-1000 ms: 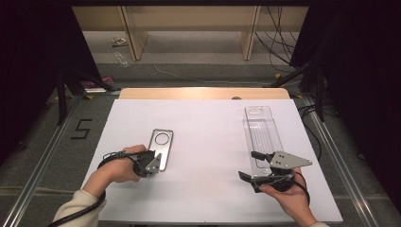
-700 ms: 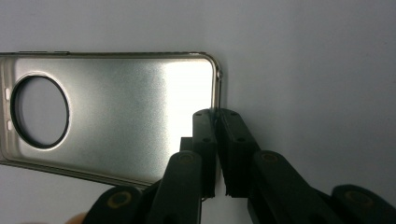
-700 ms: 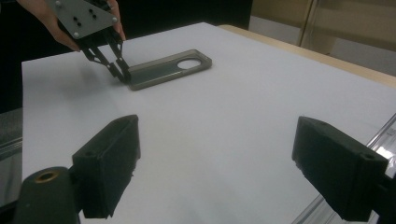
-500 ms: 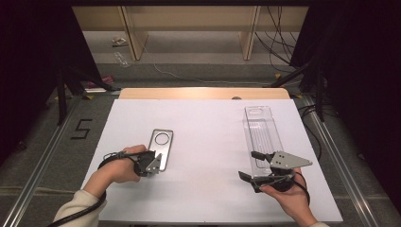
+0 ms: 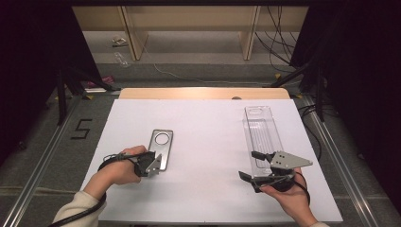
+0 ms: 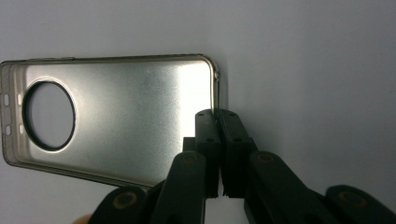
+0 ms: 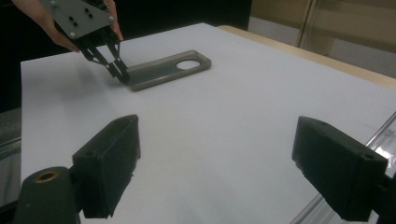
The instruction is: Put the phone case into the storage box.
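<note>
Silvery phone case with round camera hole, centre-left; left gripper fingers pinching its edge, right gripper fingers spread by a clear plastic box lower right.

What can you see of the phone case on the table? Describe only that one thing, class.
The phone case lies flat, open side up, on the white table. It looks like silvery-grey metal or plastic with a raised rim, rounded corners, a large round camera hole near one end and small side slots. The left tool is shut on its rim at the end farthest from the hole.
</note>
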A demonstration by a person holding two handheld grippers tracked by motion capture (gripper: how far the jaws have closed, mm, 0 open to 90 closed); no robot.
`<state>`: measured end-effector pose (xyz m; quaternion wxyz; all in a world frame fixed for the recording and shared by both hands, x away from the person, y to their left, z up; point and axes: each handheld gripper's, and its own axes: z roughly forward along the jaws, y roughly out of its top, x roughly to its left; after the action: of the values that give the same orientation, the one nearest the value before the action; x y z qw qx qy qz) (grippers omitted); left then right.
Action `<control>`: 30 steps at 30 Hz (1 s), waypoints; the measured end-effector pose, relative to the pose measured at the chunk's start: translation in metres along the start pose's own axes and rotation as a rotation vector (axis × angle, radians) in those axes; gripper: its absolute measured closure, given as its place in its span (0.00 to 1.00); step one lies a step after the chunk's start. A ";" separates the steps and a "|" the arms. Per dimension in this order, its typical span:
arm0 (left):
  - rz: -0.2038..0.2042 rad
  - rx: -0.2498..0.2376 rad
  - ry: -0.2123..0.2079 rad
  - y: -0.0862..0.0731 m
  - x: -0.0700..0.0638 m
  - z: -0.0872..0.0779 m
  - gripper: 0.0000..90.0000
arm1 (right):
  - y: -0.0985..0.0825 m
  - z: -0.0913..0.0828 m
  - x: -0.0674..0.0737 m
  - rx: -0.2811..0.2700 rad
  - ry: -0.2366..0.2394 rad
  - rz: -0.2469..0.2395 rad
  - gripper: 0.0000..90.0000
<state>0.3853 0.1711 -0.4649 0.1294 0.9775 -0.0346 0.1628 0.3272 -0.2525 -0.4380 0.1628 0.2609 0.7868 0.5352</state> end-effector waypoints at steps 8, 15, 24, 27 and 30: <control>-0.025 -0.024 0.026 0.004 -0.003 -0.003 0.98 | 0.000 -0.001 0.000 -0.002 -0.001 0.001 0.18; -0.050 -0.045 0.042 0.010 -0.006 -0.007 0.98 | 0.000 -0.001 0.000 -0.001 -0.004 -0.001 0.18; -0.077 -0.090 0.091 0.018 -0.005 -0.017 0.98 | -0.001 0.000 -0.001 -0.001 -0.002 0.000 0.19; -0.095 -0.110 0.110 0.019 -0.005 -0.018 0.98 | -0.001 0.000 -0.001 0.001 -0.003 0.000 0.19; -0.102 -0.107 0.124 0.021 -0.006 -0.018 0.98 | -0.001 0.000 -0.001 0.000 -0.003 0.000 0.19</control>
<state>0.3721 0.1559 -0.4452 0.1916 0.9577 0.0146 0.2140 0.3275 -0.2535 -0.4388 0.1638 0.2616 0.7866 0.5348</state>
